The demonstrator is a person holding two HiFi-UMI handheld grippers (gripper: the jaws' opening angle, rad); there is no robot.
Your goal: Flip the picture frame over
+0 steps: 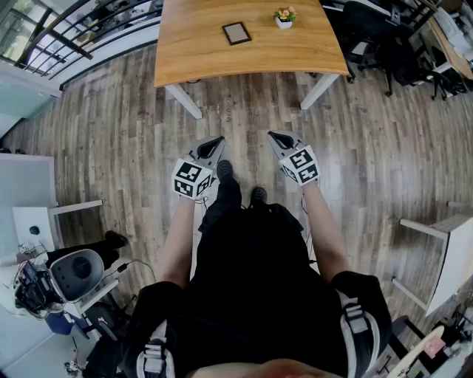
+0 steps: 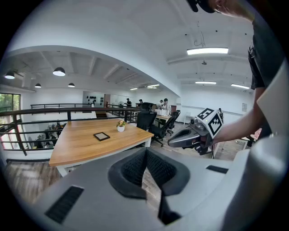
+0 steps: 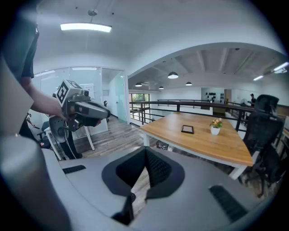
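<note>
Two grippers, one in each hand, both shut and both empty.

1. Left gripper [image 1: 215,141]: centre-left of the head view. Its jaws are pressed together with nothing between them. In its own view the ribbed black pads [image 2: 135,169] meet in a closed V. The marker cube [image 1: 192,179] sits at the rear, with a bare forearm behind it. The gripper is held over the floor [image 1: 111,125], aimed at the table and tipped a little down.

2. Right gripper [image 1: 276,136]: centre-right of the head view. Its jaws are likewise closed tight on nothing, and its own view shows the pads touching. Its marker cube [image 1: 304,165] is at the rear. It is aimed and tipped like the left one. The two tips stand near each other but apart.

3. Shoes [image 1: 225,170]: a dark pair on the floor between the two grippers.

4. Floor: grey-brown planks filling the middle of the head view.

5. Table [image 1: 222,63]: light wood top on white legs, at top centre of the head view. It is well apart from both grippers.

6. Frame [image 1: 236,33]: small, with a dark rim and a pale centre. It lies flat on the table toward its far side, at top centre, and neither gripper touches it. Which face is up cannot be told.

7. Pot [image 1: 284,20]: white, holding small yellow-orange flowers. It stands on the table near the frame, to its right and not touching it.

8. Railing [image 1: 66,37]: dark bars at upper left.

9. Chairs [image 1: 369,29]: black office chairs at upper right, beside the table.
</note>
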